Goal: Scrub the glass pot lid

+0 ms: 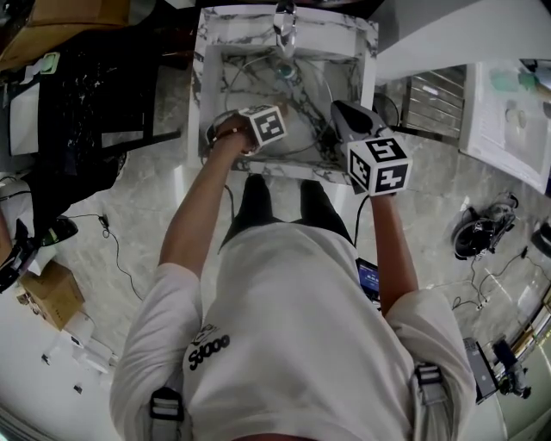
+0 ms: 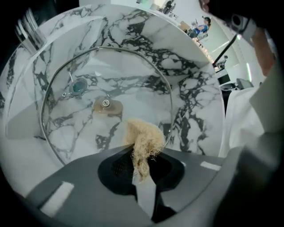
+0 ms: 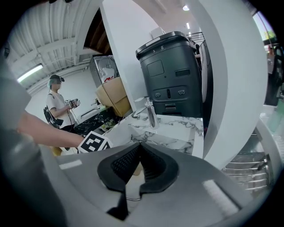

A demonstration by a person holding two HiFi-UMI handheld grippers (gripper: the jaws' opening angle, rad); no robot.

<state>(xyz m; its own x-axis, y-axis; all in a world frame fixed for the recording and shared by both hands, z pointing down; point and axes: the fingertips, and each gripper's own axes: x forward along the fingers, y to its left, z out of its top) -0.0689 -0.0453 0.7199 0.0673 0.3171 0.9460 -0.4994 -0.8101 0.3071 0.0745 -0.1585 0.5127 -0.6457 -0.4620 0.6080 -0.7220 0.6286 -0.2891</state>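
Observation:
The glass pot lid [image 1: 297, 129] stands tilted inside the marble sink [image 1: 207, 69]. In the left gripper view its metal rim rings clear glass [image 2: 102, 71], and a tan knob [image 2: 106, 105] shows at its centre. My left gripper [image 2: 141, 162] is shut on a tuft of pale scrub fibre [image 2: 143, 139], which rests against the lid's lower right edge. In the head view the left gripper [image 1: 258, 138] is low in the basin. My right gripper [image 1: 340, 116] reaches in from the right. Its jaws [image 3: 137, 164] are closed over the lid's thin rim [image 3: 128, 199].
A faucet [image 1: 284, 26] stands at the sink's far rim, and a drain [image 2: 77, 86] shows through the glass. A black bin [image 3: 175, 75] is behind the counter. Another person [image 3: 55, 104] stands far off. Cardboard boxes [image 1: 52, 293] and cables lie on the floor.

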